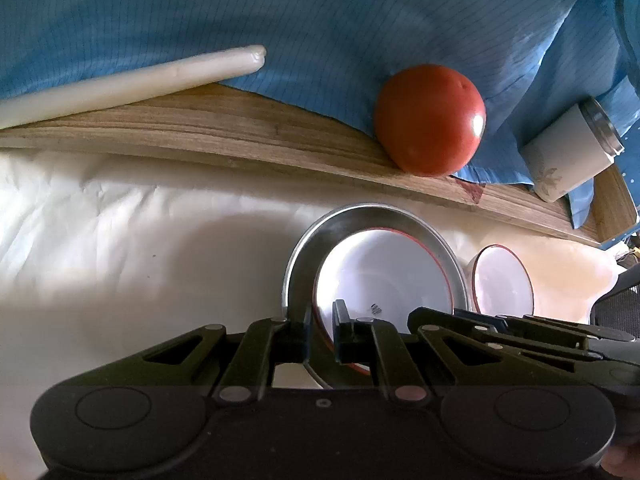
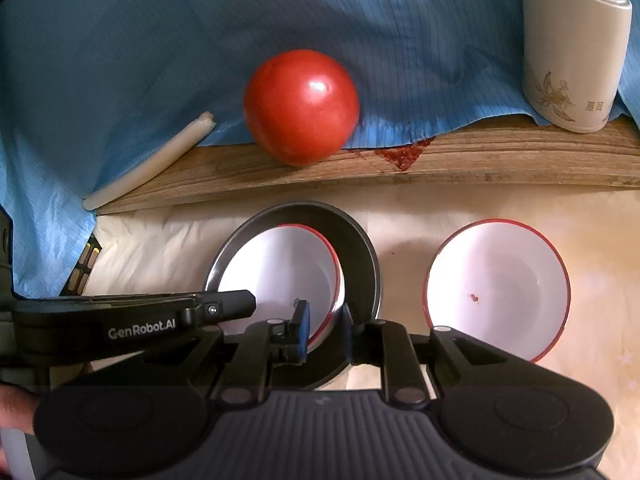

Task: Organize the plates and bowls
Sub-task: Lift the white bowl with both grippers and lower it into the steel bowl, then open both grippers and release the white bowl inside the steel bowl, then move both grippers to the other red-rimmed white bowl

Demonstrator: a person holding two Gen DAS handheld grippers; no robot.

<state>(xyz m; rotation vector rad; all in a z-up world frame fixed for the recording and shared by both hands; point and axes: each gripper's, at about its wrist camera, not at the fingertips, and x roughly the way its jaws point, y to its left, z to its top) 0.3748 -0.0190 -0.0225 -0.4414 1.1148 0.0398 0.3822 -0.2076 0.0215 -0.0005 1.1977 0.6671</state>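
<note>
The left gripper is pinching the near-left rims of the metal plate and the red-rimmed bowl sitting inside it, jaws nearly closed. The right gripper, slightly wider, is straddling both rims at the plate's near edge; firm contact cannot be told. "GenRobot.AI" is showing on the left gripper (white lettering). A second bowl is resting right of the plate, on the desk's pale sheet. The white cup is bearing small characters, too blurred to read.
</note>
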